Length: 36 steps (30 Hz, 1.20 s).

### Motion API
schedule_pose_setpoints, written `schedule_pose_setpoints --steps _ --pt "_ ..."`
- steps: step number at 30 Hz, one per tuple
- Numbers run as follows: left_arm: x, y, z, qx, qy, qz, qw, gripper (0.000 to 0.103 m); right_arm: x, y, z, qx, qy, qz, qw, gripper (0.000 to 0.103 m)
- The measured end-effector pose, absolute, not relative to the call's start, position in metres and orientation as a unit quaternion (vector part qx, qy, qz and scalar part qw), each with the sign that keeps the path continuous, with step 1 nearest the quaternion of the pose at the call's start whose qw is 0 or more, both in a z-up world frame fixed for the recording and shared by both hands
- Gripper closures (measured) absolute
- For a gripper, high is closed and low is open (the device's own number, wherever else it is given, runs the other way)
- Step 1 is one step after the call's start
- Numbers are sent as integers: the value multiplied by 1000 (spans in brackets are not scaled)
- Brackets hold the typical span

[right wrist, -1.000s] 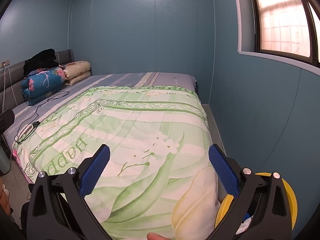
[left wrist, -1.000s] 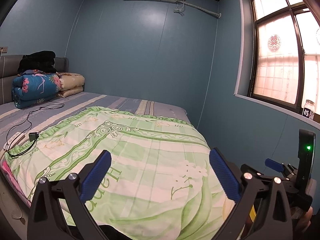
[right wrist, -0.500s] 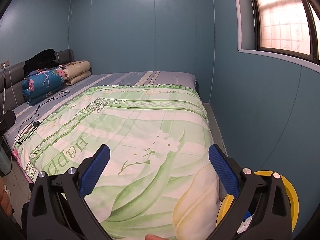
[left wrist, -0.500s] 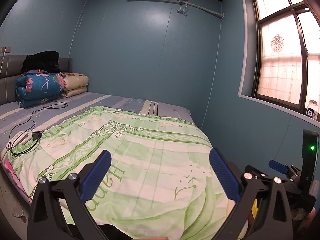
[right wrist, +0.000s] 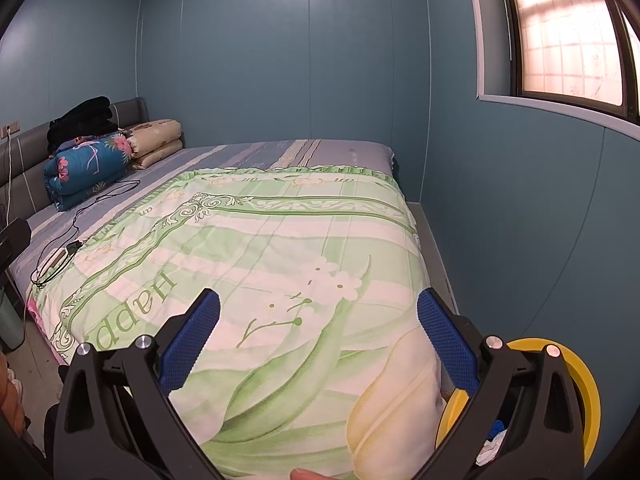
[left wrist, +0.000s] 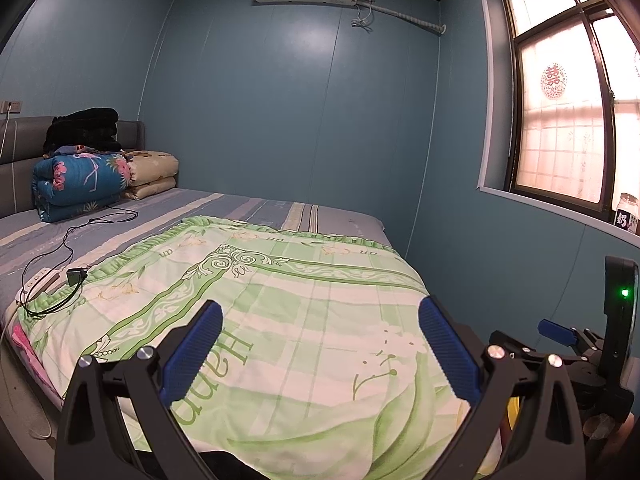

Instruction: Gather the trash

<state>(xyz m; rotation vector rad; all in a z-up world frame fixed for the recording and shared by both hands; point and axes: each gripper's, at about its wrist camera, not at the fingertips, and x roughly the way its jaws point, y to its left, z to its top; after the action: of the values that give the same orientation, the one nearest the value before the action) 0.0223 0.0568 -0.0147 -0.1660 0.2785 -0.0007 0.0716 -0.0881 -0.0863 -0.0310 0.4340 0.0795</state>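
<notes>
Trash (right wrist: 494, 442) sits in the yellow bin (right wrist: 588, 392) on the floor, in the gap between the bed and the blue wall (right wrist: 520, 220), low on my right. I see white crumpled bits and something blue in there. I think they are light and soft, so I would pinch a loose fold at the top. My left gripper (left wrist: 320, 348) has its jaws wide apart, with nothing in them. My right gripper (right wrist: 318, 340) is spread wide too, and empty. Both hang over the green blanket (left wrist: 288, 304), which looks puffy and smooth. I see no trash on the bed. A black cord (left wrist: 60, 256) lies near the folded quilts (left wrist: 80, 184).
</notes>
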Motion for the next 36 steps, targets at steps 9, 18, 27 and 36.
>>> schedule_pose_setpoints --steps 9,18,27,36 --pt "23 56 -15 -83 141 -3 987 8 73 -88 -87 -13 217 38 975 9" --pt "23 53 -15 -78 139 -1 987 8 76 -90 -88 -9 223 38 974 9" --pt "25 56 -17 -82 141 -1 987 8 78 -91 -89 -5 225 36 974 9" --pt "25 55 -17 -80 139 -3 987 8 79 -93 -90 -4 229 37 973 9"
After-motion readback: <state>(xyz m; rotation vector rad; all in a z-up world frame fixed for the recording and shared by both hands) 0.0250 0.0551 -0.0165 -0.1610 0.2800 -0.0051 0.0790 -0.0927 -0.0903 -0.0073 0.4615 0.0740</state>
